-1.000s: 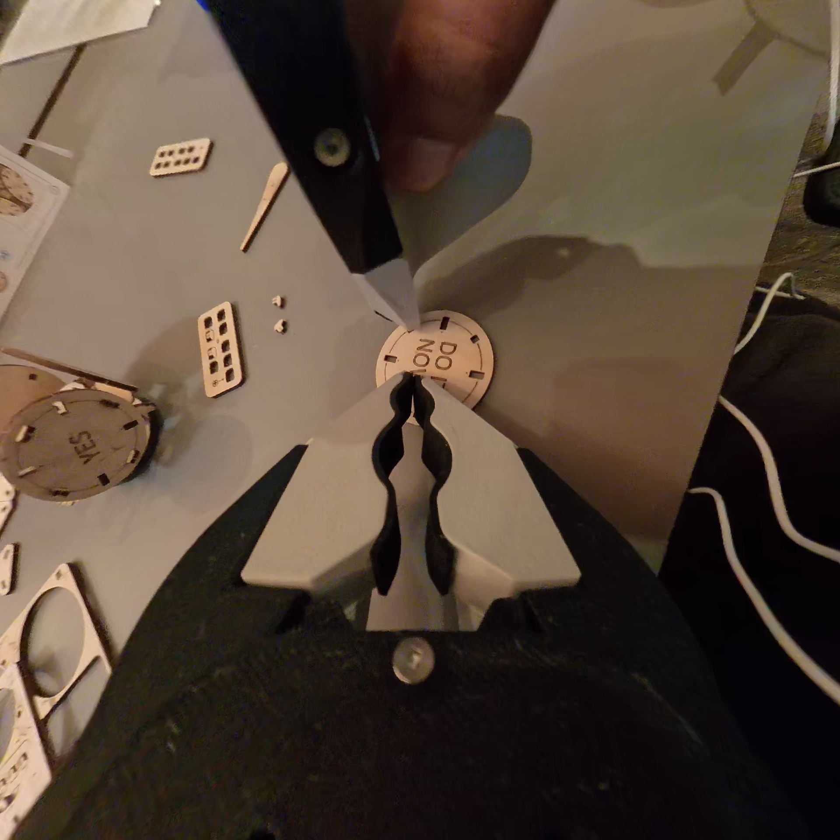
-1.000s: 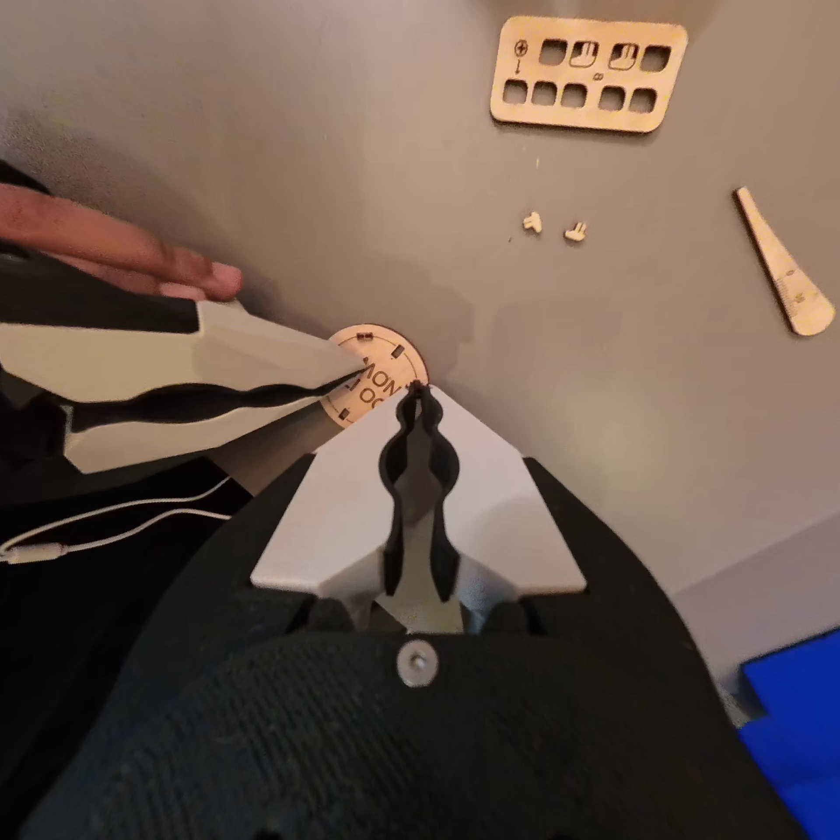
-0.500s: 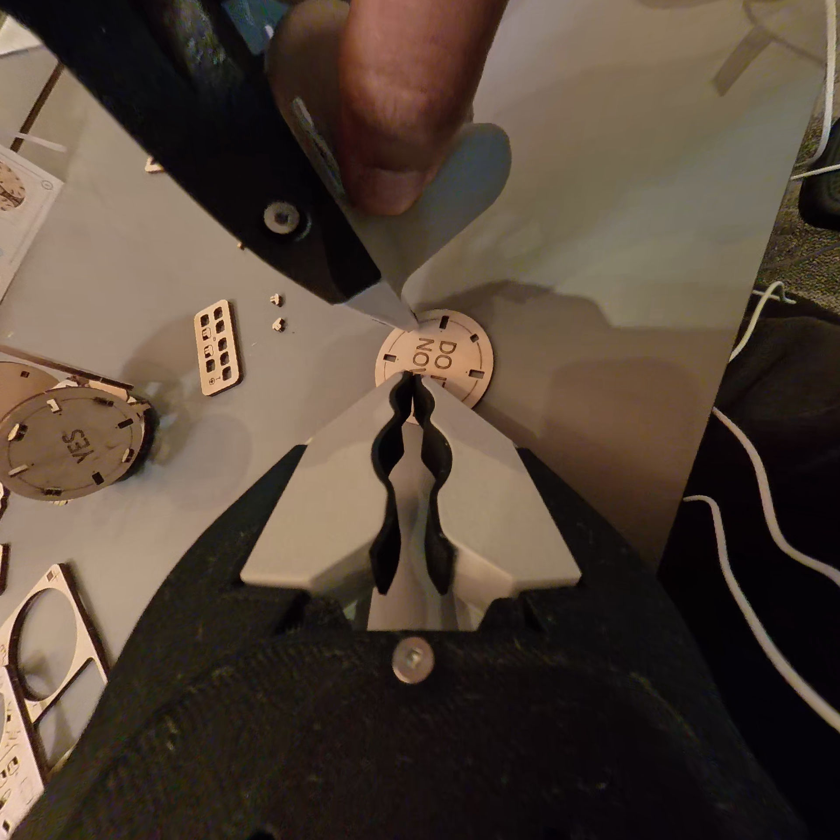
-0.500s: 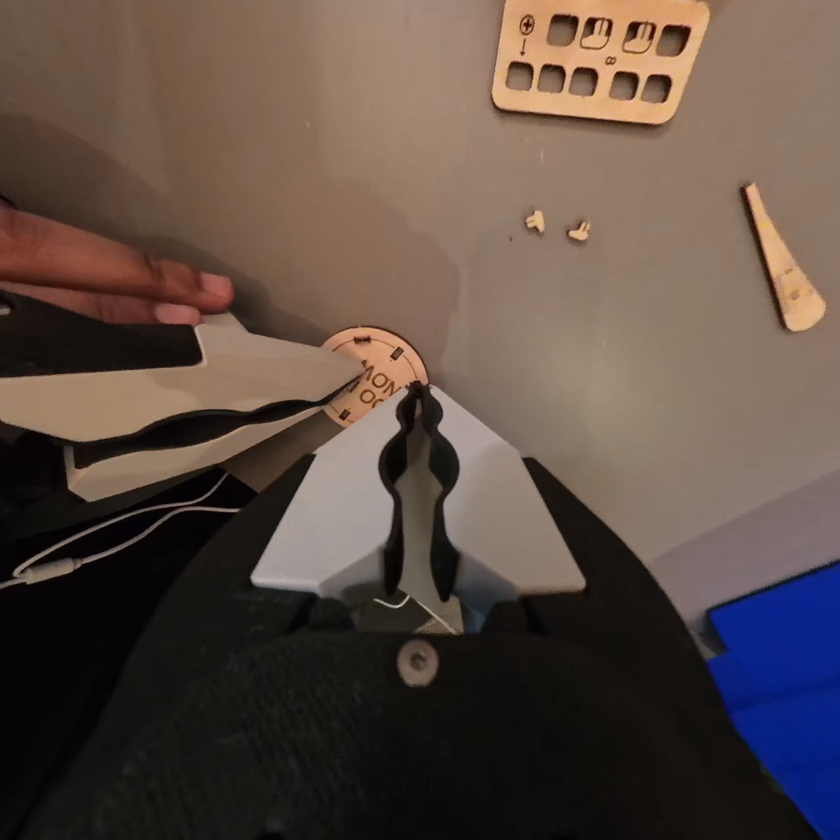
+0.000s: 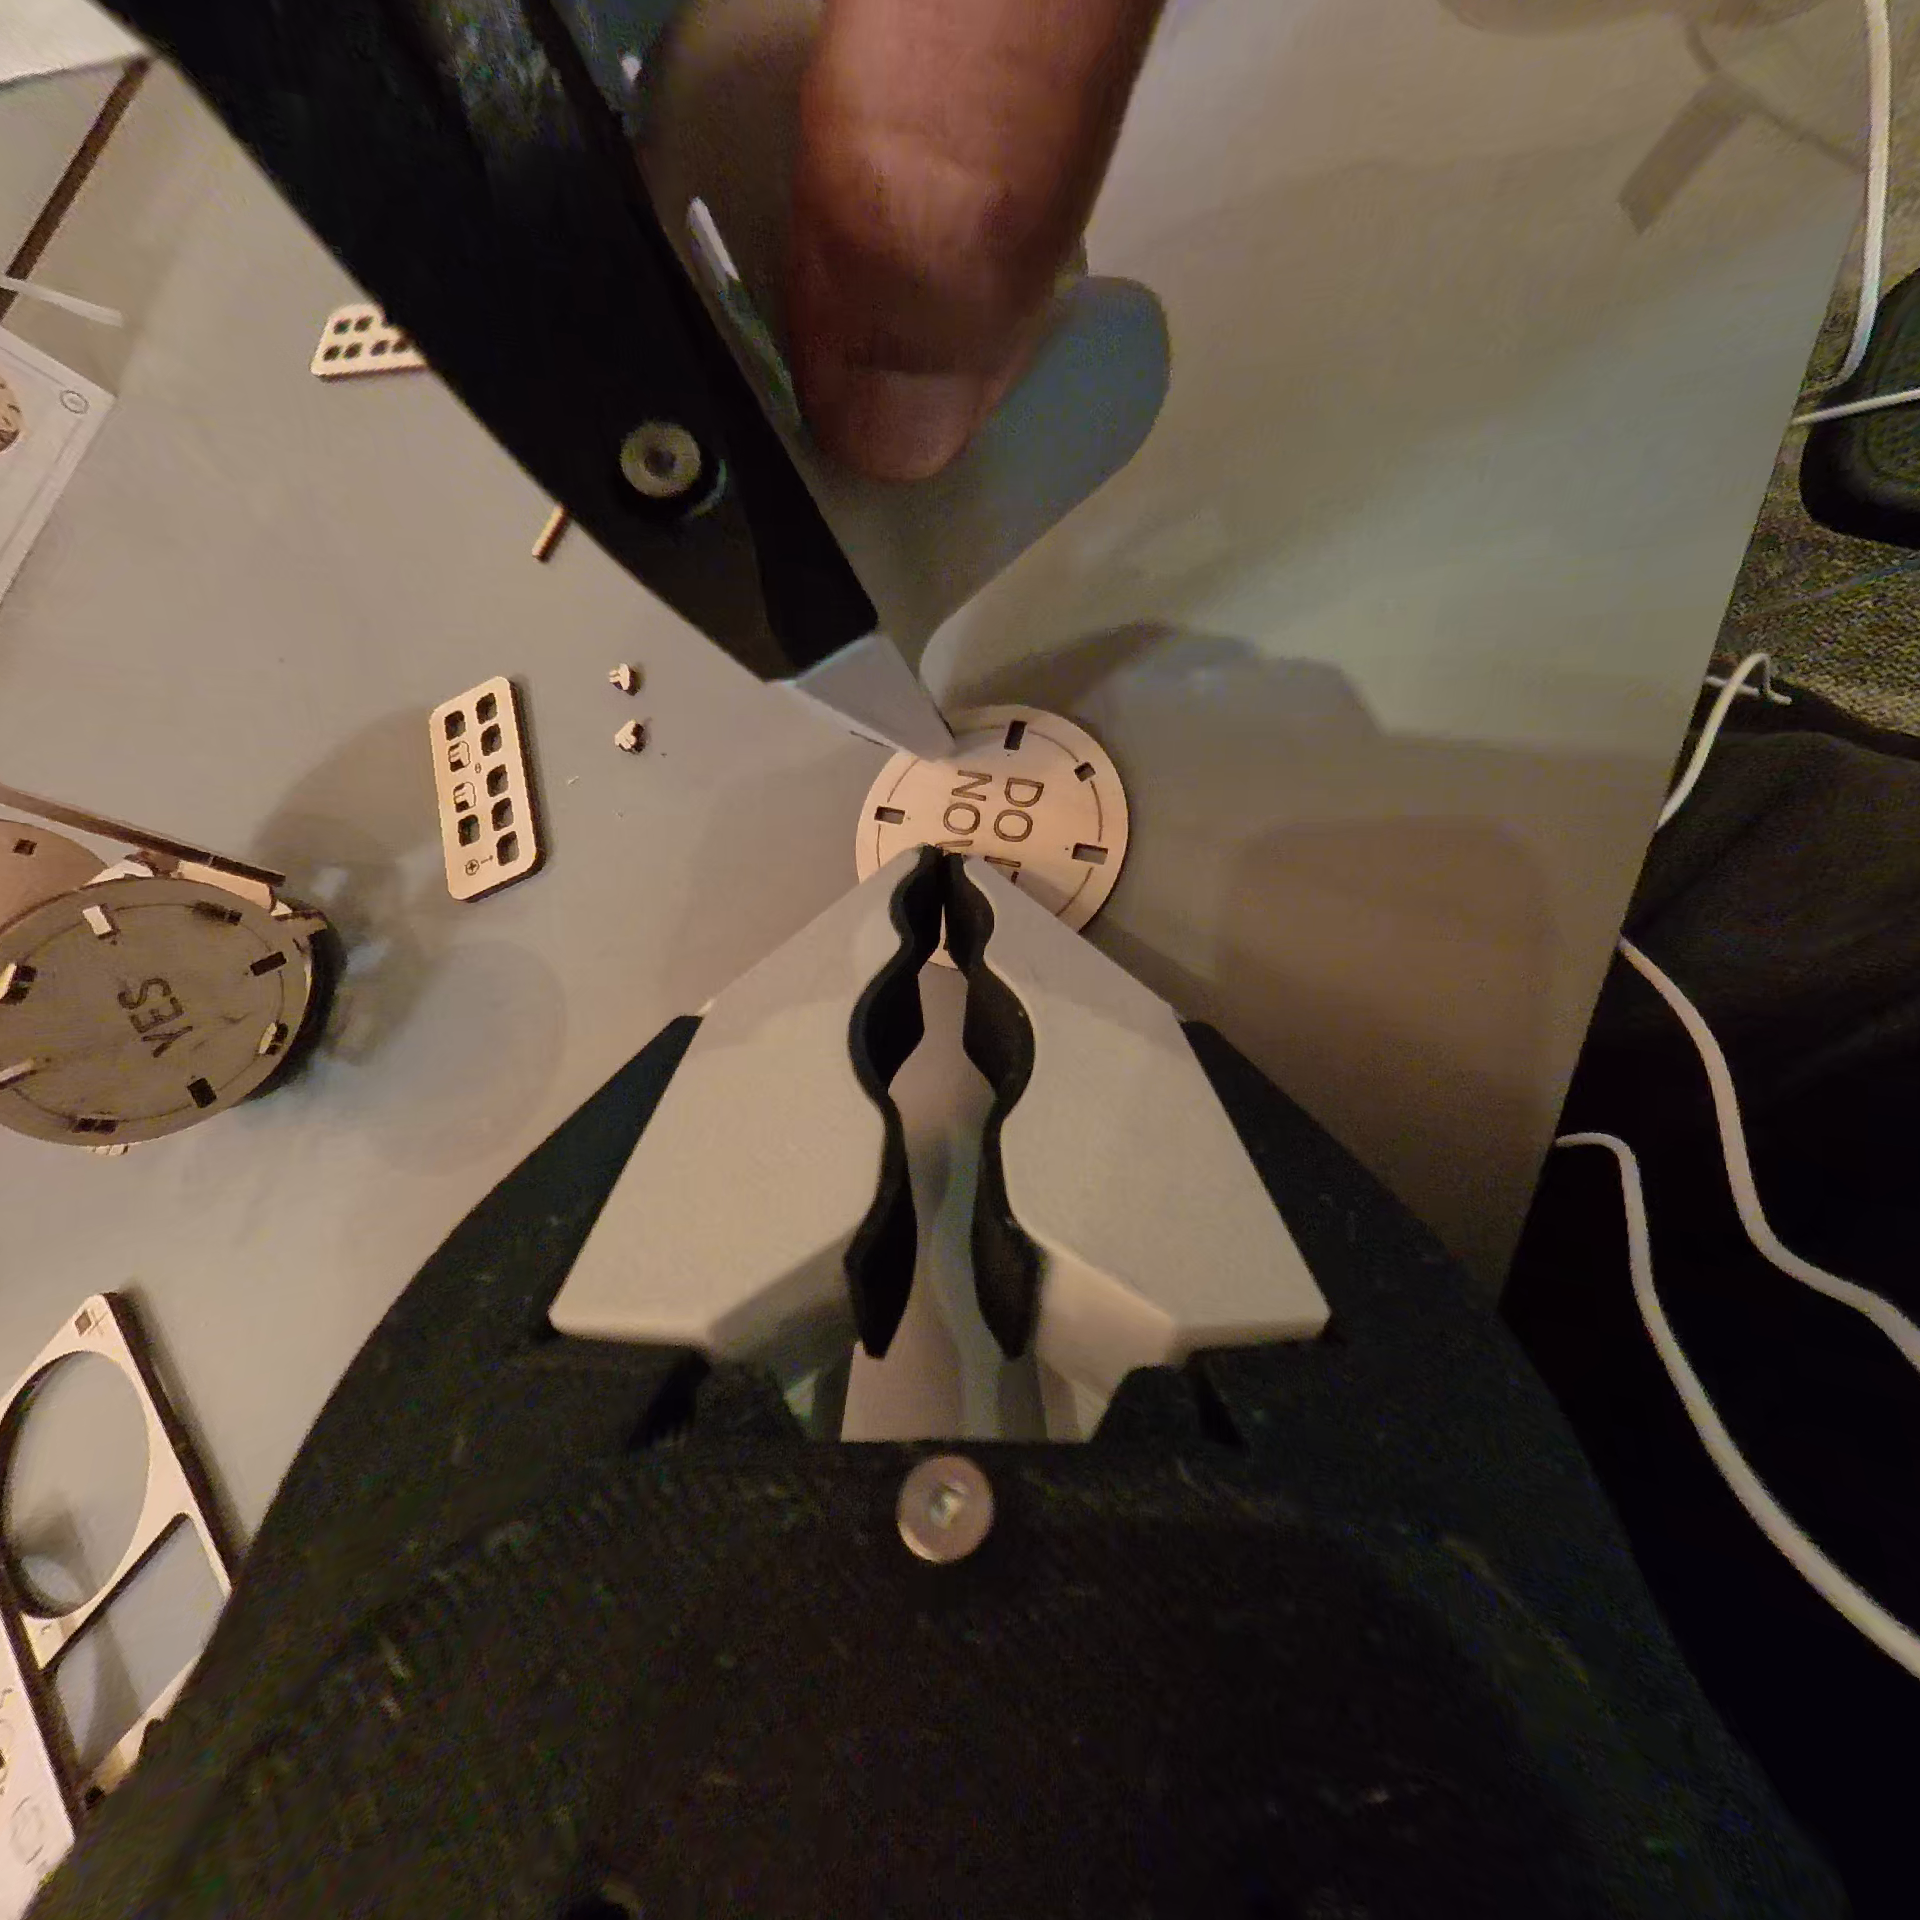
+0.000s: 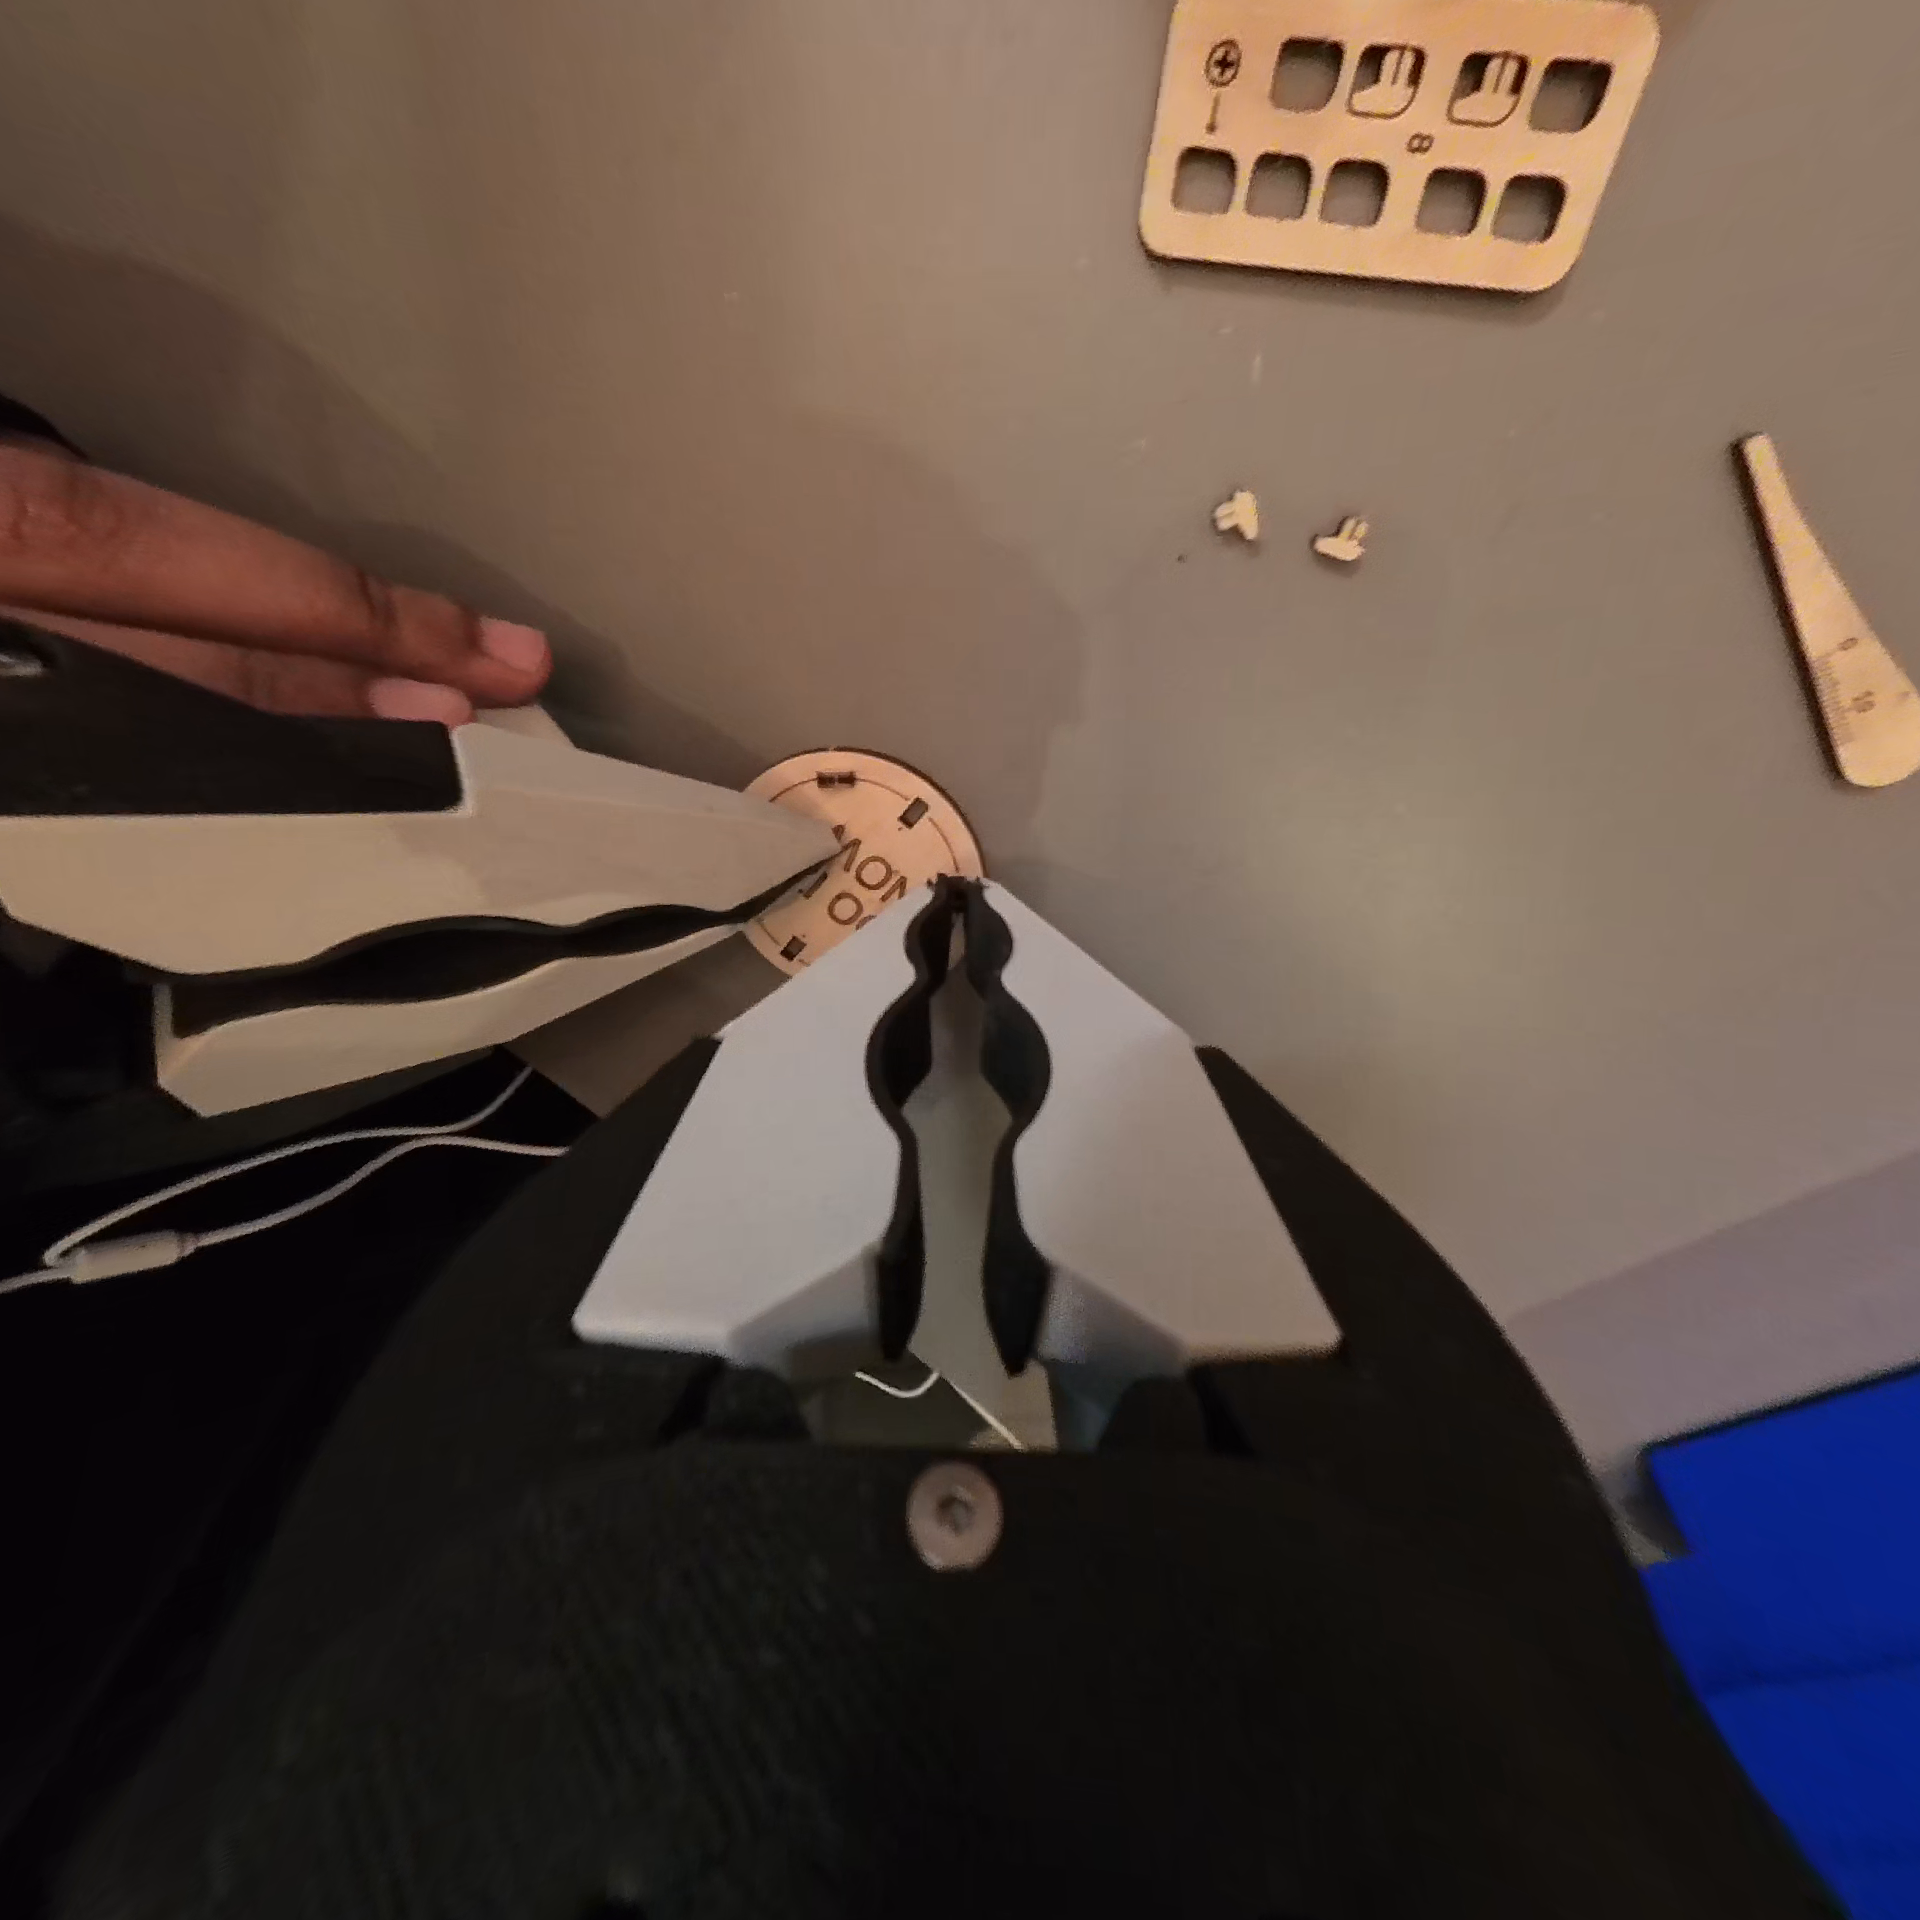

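A round wooden disc (image 5: 1039, 821) with engraved lettering and small slots lies flat on the grey table (image 5: 1351, 623), near its edge. My left gripper (image 5: 940, 854) is shut, and its tips rest on the near part of the disc. It also shows in the right wrist view (image 6: 816, 878), coming in from the left with its tip on the disc (image 6: 883, 821). My right gripper (image 6: 956, 885) is shut, with its tips at the disc's rim. In the left wrist view, the right gripper (image 5: 930, 740) touches the disc's far-left edge. Neither gripper grasps the disc.
A slotted wooden plate (image 5: 486, 787), also in the right wrist view (image 6: 1392, 140), and two tiny pegs (image 6: 1236, 516) lie nearby. A tapered wooden stick (image 6: 1839, 623) lies to the right. A round wooden assembly (image 5: 156, 1018) and cut-out sheets (image 5: 73, 1475) are on the left. White cables (image 5: 1714, 1195) hang past the table edge. My right tips are roughly 11 cm from the slotted wooden plate (image 5: 486, 787). It turns up in the right wrist view (image 6: 1350, 150) as well.
The right gripper's body and the hand on it have swung lower and closer in the left wrist view. Both stay shut with tips at the disc, which has not moved.
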Demonstrator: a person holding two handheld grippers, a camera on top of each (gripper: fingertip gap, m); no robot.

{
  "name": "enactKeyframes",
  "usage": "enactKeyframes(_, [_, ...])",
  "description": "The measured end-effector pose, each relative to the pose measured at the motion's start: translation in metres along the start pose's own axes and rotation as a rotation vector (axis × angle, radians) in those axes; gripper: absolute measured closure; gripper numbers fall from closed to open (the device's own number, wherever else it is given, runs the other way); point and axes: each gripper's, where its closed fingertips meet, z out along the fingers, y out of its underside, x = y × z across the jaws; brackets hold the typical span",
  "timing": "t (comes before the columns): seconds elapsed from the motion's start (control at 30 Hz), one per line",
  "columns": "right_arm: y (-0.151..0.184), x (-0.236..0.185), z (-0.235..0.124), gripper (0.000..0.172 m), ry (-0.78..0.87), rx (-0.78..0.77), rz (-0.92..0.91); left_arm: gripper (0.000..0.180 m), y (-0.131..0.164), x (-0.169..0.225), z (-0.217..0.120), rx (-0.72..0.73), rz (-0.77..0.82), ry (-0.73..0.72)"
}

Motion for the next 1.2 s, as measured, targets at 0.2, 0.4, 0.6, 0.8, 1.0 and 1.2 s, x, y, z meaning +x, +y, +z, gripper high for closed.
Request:
enactKeyframes(0.2, [0.000, 0.000, 0.001, 0.171, -0.003, -0.022, -0.032, 0.180, 0.000, 0.000, 0.000, -0.001, 0.013, -0.012])
enactKeyframes(0.4, [0.000, 0.001, -0.001, 0.156, 0.031, 0.085, -0.030, 0.180, 0.000, 0.000, 0.000, 0.000, -0.002, 0.004])
enactKeyframes(0.6, [-0.046, 0.015, -0.051, 0.147, 0.040, 0.627, 0.070, 0.180, 0.000, 0.000, 0.000, -0.002, 0.041, -0.037])
enactKeyframes(0.8, [-0.106, 0.033, -0.131, 0.172, 0.111, 1.463, 0.181, 0.180, 0.000, -0.001, 0.000, -0.004, 0.072, -0.069])
enactKeyframes(1.0, [-0.115, 0.043, -0.139, 0.172, 0.415, 1.637, 0.196, 0.180, 0.000, -0.001, 0.000, -0.008, 0.115, -0.117])
enactKeyframes(1.2, [-0.113, 0.039, -0.142, 0.172, 0.412, 1.688, 0.204, 0.180, 0.000, -0.001, 0.000, -0.009, 0.123, -0.126])
